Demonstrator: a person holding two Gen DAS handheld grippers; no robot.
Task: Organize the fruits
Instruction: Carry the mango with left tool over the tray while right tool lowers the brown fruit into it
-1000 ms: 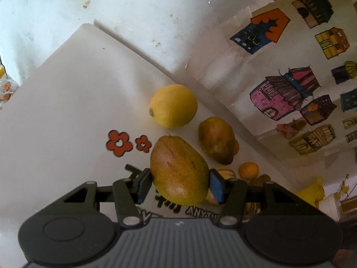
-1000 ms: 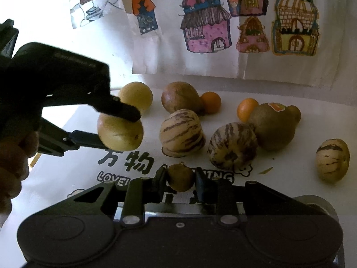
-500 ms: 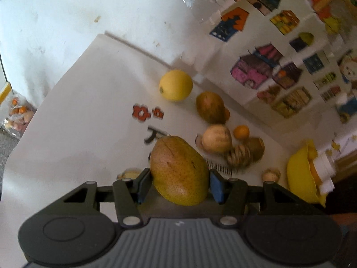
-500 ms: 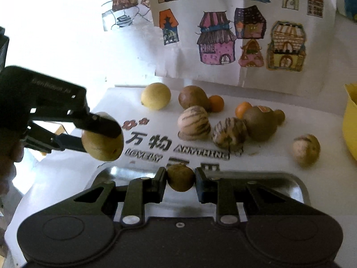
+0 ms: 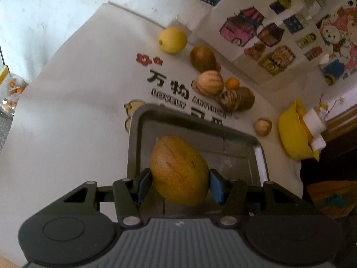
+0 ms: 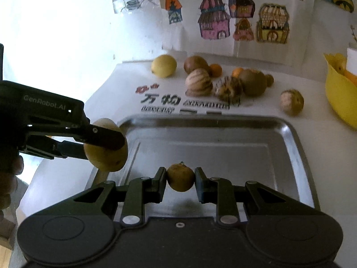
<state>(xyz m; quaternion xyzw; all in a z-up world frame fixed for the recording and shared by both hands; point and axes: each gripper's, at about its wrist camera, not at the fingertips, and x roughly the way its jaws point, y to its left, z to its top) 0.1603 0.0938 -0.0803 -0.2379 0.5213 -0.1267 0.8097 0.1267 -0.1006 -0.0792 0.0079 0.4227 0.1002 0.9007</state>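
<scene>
Both grippers hang over the shallow steel tray at lower centre, left gripper pinching a yellow-green mango, right gripper a small brown fruit; released high, either could roll out.

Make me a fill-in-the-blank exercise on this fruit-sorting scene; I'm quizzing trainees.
1. The left gripper holds a yellow-green ____.
2. The right gripper is shut on a small round brown ____.
3. Both held fruits hang over the rectangular ____ tray.
4. The round yellow lemon lies on the white ____.

Missing words: mango; fruit; metal; table
</scene>
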